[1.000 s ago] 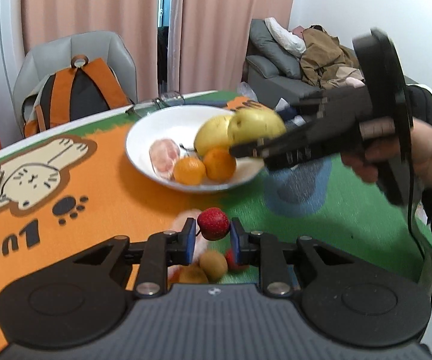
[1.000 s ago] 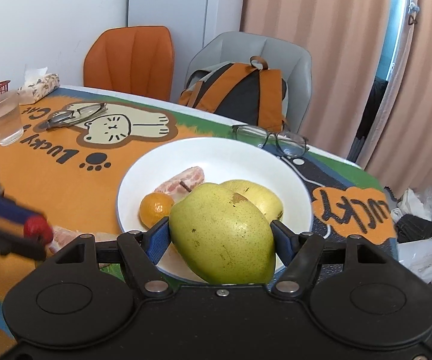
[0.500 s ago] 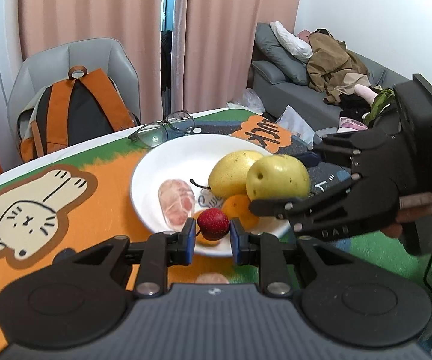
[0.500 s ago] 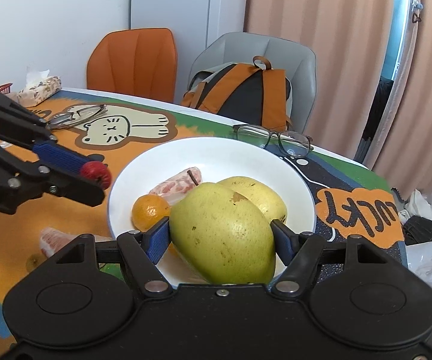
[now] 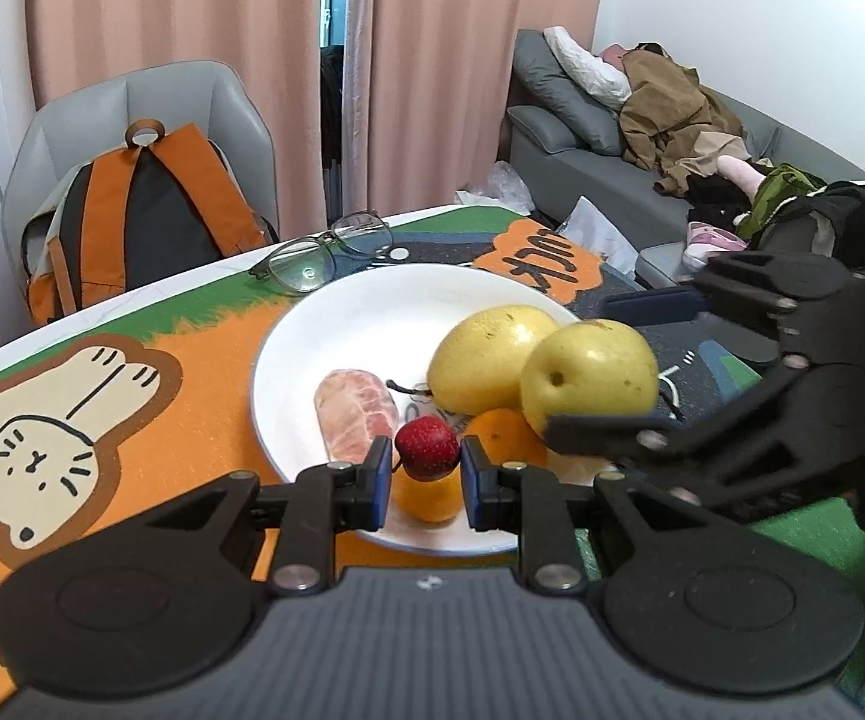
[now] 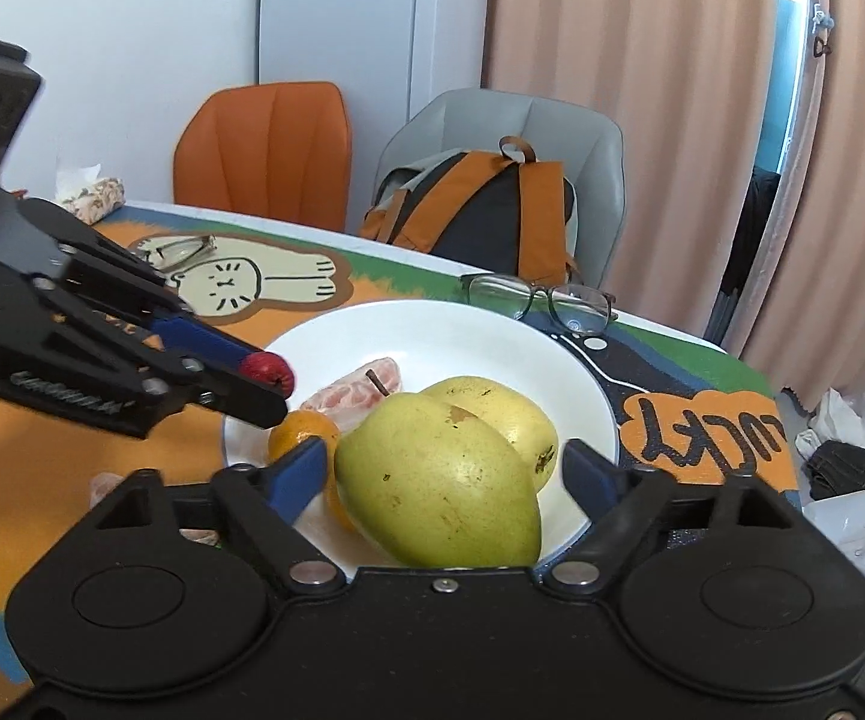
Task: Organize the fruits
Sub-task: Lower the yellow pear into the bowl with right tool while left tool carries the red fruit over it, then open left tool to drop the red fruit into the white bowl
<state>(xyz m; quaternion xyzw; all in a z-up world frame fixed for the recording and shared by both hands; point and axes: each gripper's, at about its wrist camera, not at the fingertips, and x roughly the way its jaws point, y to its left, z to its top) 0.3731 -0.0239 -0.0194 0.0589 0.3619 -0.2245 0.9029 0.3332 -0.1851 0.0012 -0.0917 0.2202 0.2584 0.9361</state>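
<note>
My left gripper (image 5: 423,474) is shut on a small red fruit (image 5: 426,447) and holds it over the near rim of the white plate (image 5: 372,324). The red fruit (image 6: 267,369) also shows at the left gripper's tip in the right wrist view. On the plate lie two yellow-green pears, small oranges (image 5: 492,438) and a peeled citrus piece (image 5: 354,414). My right gripper (image 6: 444,474) has its jaws opening around the nearer pear (image 6: 438,480). A slim gap shows at each blue pad, and this pear rests against the other pear (image 6: 492,414).
Glasses (image 5: 324,252) lie just beyond the plate, and a second pair (image 6: 177,249) sits on the cat-print mat. A grey chair holds an orange backpack (image 6: 480,210), beside an orange chair (image 6: 264,150). Fruit pieces (image 6: 105,486) lie on the mat left of the plate.
The left gripper carried the red fruit from the mat to over the plate's near rim. The right gripper's jaws have spread off the pear, which now sits on the plate.
</note>
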